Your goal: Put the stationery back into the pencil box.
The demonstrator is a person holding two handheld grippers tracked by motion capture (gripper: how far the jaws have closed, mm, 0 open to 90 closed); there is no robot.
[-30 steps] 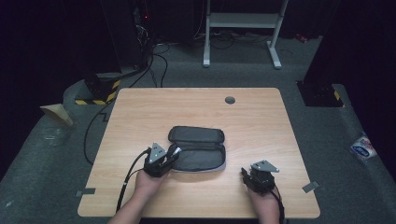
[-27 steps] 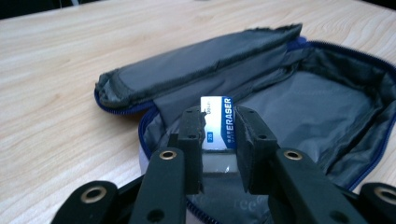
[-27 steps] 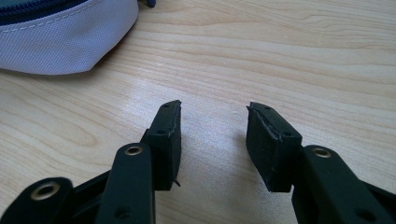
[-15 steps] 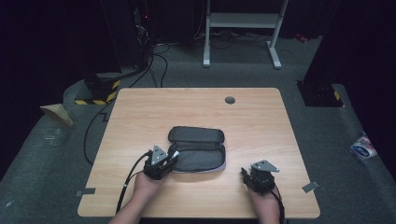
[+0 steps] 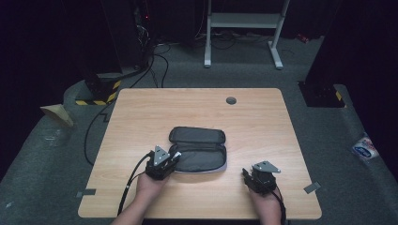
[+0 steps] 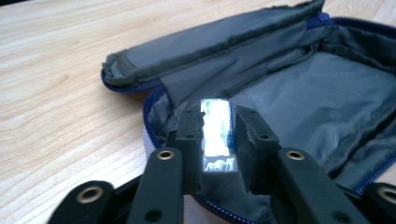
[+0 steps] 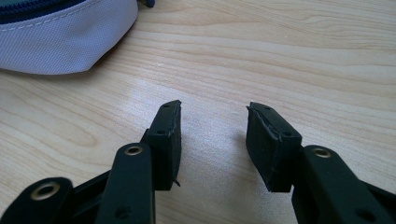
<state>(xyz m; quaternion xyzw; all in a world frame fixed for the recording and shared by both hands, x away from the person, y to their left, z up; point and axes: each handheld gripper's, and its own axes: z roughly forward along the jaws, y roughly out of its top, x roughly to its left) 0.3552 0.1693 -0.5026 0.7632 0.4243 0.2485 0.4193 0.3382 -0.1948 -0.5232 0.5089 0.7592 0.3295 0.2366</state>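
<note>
Grey pouch (image 5: 199,150) lying unzipped mid-table (image 5: 141,112), left gripper (image 6: 215,126) at its left end, jaws clamped on a small white item (image 6: 215,128), right gripper (image 7: 213,128) parted, nothing held, over bare wood near pouch.

High view: overhead, looking forward and down, whole tabletop (image 5: 141,117) visible; left gripper view close, low, facing into open pouch (image 6: 299,93); right gripper view near tabletop, pouch corner shared.
</note>
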